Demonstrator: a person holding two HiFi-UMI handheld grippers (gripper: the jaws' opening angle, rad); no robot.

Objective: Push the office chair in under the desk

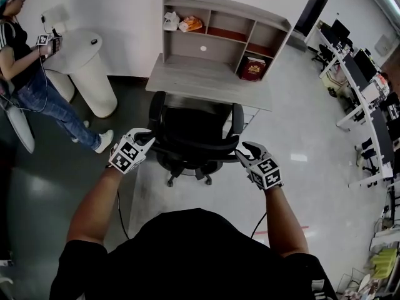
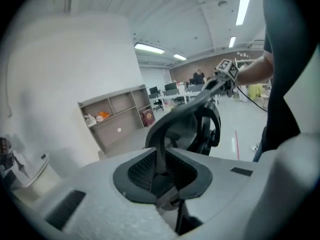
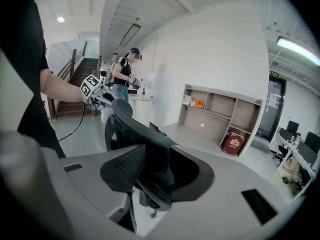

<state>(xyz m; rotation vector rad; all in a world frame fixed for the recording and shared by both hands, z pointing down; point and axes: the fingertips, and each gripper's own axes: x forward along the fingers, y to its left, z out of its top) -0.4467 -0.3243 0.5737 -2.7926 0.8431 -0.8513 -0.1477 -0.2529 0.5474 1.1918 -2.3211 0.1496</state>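
Backrest rim of office chair [image 1: 194, 130] was clamped by left gripper [image 1: 147, 140] and right gripper [image 1: 245, 149]. Chair was parked just before desk [image 1: 187, 80], on glossy grey floor [image 1: 300, 124], with white wall [image 1: 125, 5] behind.

- The front of the office chair [image 1: 194, 133]'s seat is covered by the worktop [image 1: 206, 83]'s front edge. The backrest hides most of the wheeled base.
- In their own views, the pale bodies of the left gripper [image 2: 162, 161] and the right gripper [image 3: 152, 169] fill the lower half. They hide everything on the chair below the backrest's top.
- The standing person [image 1: 28, 74] is cut off by the head view's left edge.
- On the shelf [image 1: 219, 35], the red book [image 1: 253, 69]'s cover print is too small to read. The white thing [image 1: 171, 21] and the orange packet [image 1: 191, 24] are too small to identify.
- The desks at the right [image 1: 369, 99] are cut off by the picture's edge.
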